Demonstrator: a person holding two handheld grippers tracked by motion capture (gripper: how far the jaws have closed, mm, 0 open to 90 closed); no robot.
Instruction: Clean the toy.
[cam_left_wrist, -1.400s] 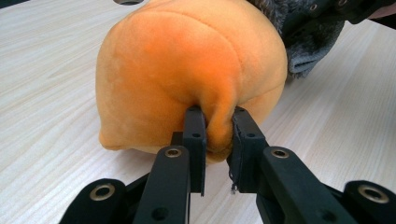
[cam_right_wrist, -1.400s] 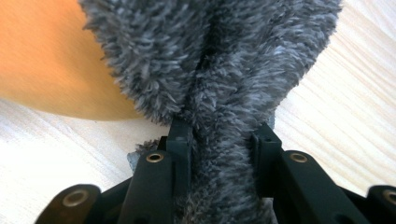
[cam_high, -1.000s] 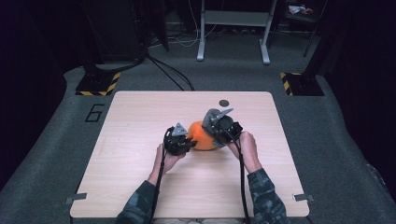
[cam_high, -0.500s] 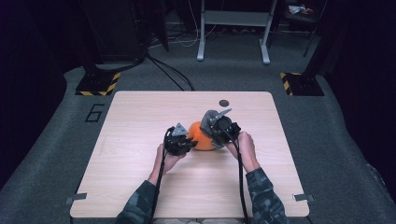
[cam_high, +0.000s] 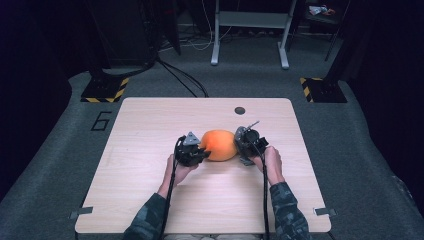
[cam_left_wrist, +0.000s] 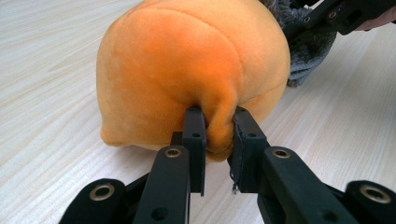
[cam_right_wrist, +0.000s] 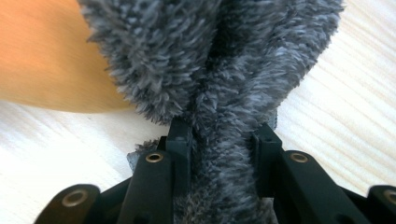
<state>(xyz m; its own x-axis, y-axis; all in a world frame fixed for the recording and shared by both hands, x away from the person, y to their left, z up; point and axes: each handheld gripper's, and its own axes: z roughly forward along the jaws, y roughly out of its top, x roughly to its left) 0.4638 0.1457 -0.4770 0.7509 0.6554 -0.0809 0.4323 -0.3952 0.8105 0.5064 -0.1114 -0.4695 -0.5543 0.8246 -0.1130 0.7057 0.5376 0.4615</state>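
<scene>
I'm holding an orange plush (cam_high: 219, 145) between both grippers at the middle of the table (cam_high: 150, 120), and it looks like I'm working a grey fuzzy cloth (cam_right_wrist: 219, 70) against its far side. My left gripper (cam_left_wrist: 218, 135) is pinching a fold of orange fabric low on the plush; the fold is bulging up between the two pads and the plush's bulk is sitting just beyond the fingertips, resting on the wood. My right gripper (cam_right_wrist: 223, 133) is squeezing a thick bunch of the grey cloth, which is fanning out above the pads and touching the orange flank at the left of that view. I'm judging this as the mid-step: both grips are on. Next I'm needing to keep the left pinch steady while the right draws the cloth, without letting it slip.
</scene>
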